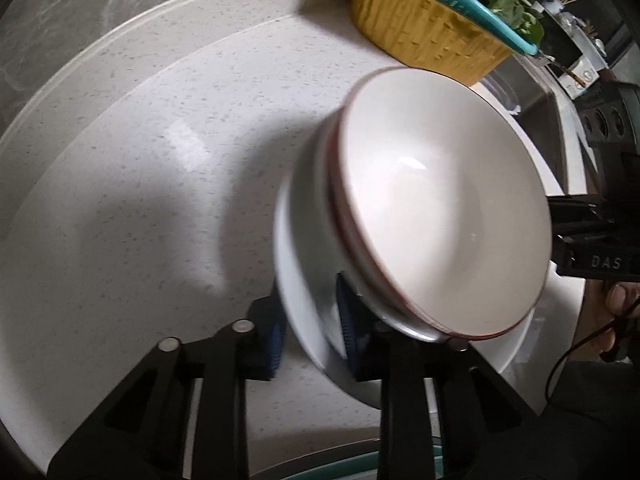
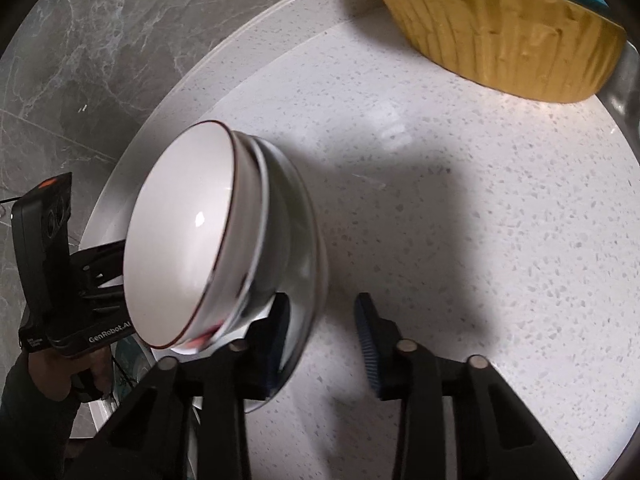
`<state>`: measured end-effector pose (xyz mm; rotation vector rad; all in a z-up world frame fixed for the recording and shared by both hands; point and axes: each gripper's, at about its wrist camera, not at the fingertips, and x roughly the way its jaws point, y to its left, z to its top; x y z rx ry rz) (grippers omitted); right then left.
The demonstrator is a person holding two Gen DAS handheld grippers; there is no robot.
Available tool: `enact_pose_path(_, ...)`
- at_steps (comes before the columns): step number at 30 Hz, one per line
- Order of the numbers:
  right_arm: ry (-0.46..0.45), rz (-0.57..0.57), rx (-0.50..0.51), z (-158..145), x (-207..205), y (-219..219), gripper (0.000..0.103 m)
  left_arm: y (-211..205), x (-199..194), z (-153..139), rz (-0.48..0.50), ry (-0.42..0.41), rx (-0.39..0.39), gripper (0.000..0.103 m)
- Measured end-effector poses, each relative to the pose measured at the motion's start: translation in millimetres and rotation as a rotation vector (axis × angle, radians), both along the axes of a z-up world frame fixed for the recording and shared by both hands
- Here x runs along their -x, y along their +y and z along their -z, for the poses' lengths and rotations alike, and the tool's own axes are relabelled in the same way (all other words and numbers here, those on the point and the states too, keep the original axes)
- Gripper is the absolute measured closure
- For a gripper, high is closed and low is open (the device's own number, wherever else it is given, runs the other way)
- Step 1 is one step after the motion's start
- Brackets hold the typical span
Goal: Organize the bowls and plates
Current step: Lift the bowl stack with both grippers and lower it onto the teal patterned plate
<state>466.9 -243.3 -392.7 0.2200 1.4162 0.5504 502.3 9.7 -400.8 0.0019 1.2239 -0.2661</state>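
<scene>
My left gripper (image 1: pixel 310 324) seems to pinch the white plate (image 1: pixel 304 280) by its rim. My right gripper (image 2: pixel 322 320) straddles it, one pad clear. The bowls (image 1: pixel 440 200) sit stacked on it, tilted, toward the counter's (image 1: pixel 140 200) right edge.

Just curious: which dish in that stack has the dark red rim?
The top bowl, innermost and open to view; a thin red line rings its edge. The plain white plate beneath, held by the left tongs, lacks it.

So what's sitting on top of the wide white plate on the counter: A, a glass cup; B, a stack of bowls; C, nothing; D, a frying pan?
B: the stack of bowls, the top one with a dark red rim, rests on the white plate.
</scene>
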Motion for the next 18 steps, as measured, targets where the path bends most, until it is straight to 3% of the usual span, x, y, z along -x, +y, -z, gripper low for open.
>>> enact_pose_path(8,-0.053,-0.033,0.066,-4,-3,14,0.084,-10,7,-6,-0.006,-0.006,-0.051,0.089)
enact_pose_path(18,-0.061,-0.040,0.097,-4,-4,16,0.086,-9,10,-13,-0.038,-0.015,-0.055,0.090)
